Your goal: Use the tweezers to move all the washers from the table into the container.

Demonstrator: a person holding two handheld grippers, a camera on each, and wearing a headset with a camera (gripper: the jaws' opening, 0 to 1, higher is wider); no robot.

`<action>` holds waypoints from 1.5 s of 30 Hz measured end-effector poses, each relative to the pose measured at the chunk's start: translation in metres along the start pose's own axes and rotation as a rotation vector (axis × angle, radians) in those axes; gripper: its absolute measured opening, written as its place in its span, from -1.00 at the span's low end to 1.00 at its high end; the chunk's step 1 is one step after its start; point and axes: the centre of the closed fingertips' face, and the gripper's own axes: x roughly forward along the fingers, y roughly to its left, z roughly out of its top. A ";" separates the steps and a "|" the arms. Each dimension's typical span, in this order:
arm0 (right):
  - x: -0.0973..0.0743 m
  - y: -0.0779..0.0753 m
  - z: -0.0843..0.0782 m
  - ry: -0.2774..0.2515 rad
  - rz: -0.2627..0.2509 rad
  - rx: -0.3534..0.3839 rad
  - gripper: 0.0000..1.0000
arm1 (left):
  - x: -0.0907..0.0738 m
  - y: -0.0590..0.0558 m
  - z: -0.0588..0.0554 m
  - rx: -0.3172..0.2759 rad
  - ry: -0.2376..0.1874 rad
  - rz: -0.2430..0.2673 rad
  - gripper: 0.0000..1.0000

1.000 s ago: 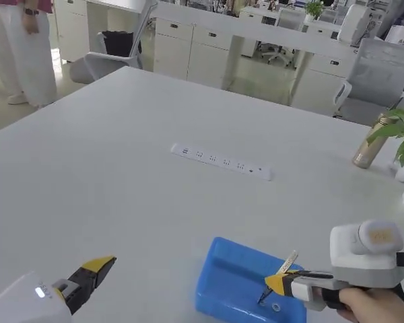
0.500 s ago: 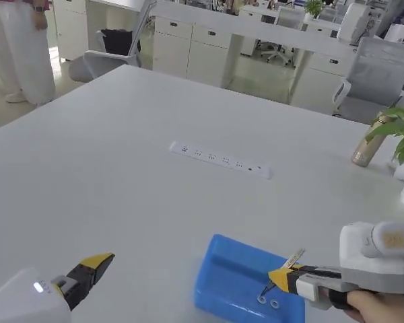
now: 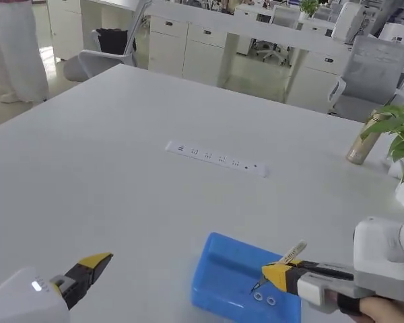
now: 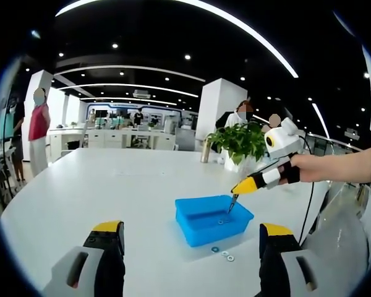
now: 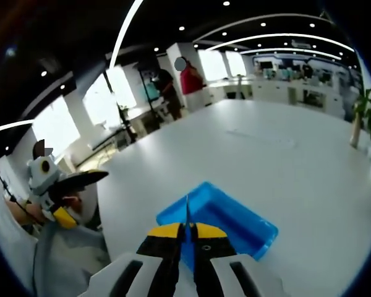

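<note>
Two washers (image 3: 258, 296) lie inside the blue container (image 3: 223, 264), toward its 5 o'clock corner in the head view. A few loose washers (image 4: 226, 253) sit on the white tabletop (image 3: 121, 168), just outside the container's near wall, at its 6 o'clock in the left gripper view. The container itself rests at about 5 o'clock on the tabletop in the head view.

The tweezers (image 3: 291, 254) slant down into the container, their dark tips close over the two washers; I cannot tell whether they touch one. The right tongs (image 3: 275, 274) are closed around the tweezers, the yellow tips pressed together on them, and a hand (image 3: 390, 311) holds this tool at 4 o'clock of the container.

The left tongs (image 3: 95, 264) hover over the tabletop at 9 o'clock of the container, well apart from it. In the left gripper view their two jaws stand wide apart, gripping nothing.

Farther out, a white power strip (image 3: 215, 159) lies flat at 12 o'clock of the container. A metal bottle (image 3: 361, 141) stands upright at 2 o'clock, with a green plant (image 3: 400, 138) just beside it.
</note>
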 end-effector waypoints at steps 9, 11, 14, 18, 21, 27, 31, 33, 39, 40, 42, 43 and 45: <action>0.003 0.027 -0.010 0.017 0.092 -0.003 -0.94 | 0.000 0.001 0.001 0.000 -0.005 0.002 0.83; 0.007 0.032 -0.015 0.023 0.110 0.014 -0.94 | 0.000 0.000 0.000 0.001 -0.003 0.000 0.83; 0.014 0.038 -0.029 0.060 0.121 0.010 -0.94 | 0.000 0.000 0.000 0.005 -0.001 -0.001 0.84; 0.022 0.041 -0.048 0.101 0.118 -0.010 -0.94 | 0.000 0.000 0.000 0.005 -0.001 0.001 0.84; 0.028 0.041 -0.059 0.122 0.126 -0.008 -0.94 | 0.000 0.000 0.000 0.007 -0.001 0.001 0.84; 0.034 0.047 -0.073 0.154 0.144 0.000 -0.94 | 0.000 0.000 -0.001 0.010 0.003 0.000 0.83; 0.036 0.051 -0.074 0.164 0.150 -0.005 -0.94 | 0.000 -0.001 -0.001 0.010 0.002 0.000 0.83; 0.037 0.049 -0.074 0.169 0.154 -0.004 -0.94 | 0.000 -0.001 -0.001 0.010 0.003 -0.001 0.83; 0.039 0.056 -0.078 0.194 0.156 -0.041 -0.93 | 0.000 0.000 0.000 0.011 0.002 0.002 0.83; 0.039 0.056 -0.080 0.203 0.154 -0.063 -0.94 | 0.000 0.000 0.000 0.011 0.002 0.003 0.83; 0.039 0.059 -0.079 0.199 0.159 -0.089 -0.94 | 0.000 0.000 -0.001 0.011 0.004 0.001 0.83; 0.039 0.059 -0.079 0.201 0.157 -0.114 -0.94 | 0.000 0.000 -0.001 0.013 0.005 0.002 0.83; 0.038 0.059 -0.080 0.208 0.160 -0.166 -0.94 | 0.000 -0.001 -0.001 0.014 0.007 0.001 0.83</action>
